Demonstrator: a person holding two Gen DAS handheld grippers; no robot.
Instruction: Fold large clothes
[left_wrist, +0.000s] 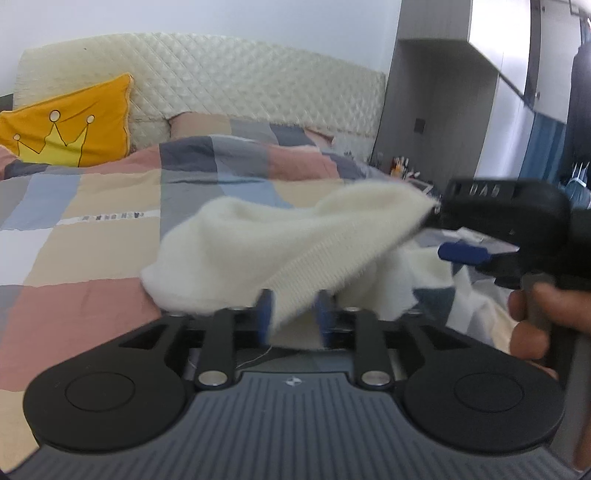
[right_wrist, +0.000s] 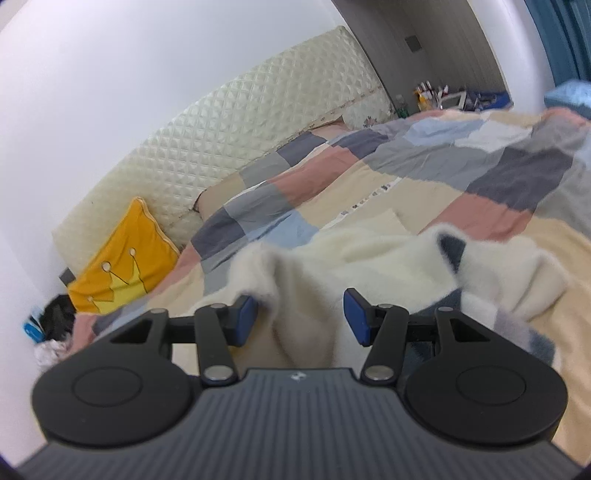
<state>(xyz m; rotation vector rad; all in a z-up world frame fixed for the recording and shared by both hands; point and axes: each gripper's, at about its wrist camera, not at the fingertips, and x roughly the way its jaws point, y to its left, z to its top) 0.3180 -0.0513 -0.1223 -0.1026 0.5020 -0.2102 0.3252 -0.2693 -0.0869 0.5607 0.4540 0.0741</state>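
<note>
A cream fuzzy knit garment (left_wrist: 258, 243) with a ribbed hem is lifted above the patchwork bed. My left gripper (left_wrist: 293, 314) is shut on the ribbed hem, which passes between its blue pads. In the left wrist view the right gripper (left_wrist: 458, 236) is at the right, held by a hand, touching the garment's far corner. In the right wrist view the garment (right_wrist: 369, 258) lies bunched on the quilt, and a fold hangs between my right gripper's (right_wrist: 301, 317) blue pads, which stand wide apart.
A patchwork quilt (left_wrist: 92, 206) covers the bed. An orange crown cushion (left_wrist: 70, 125) leans on the cream quilted headboard (left_wrist: 240, 77). A grey wardrobe (left_wrist: 443, 92) and a cluttered side table (right_wrist: 443, 94) stand beyond the bed.
</note>
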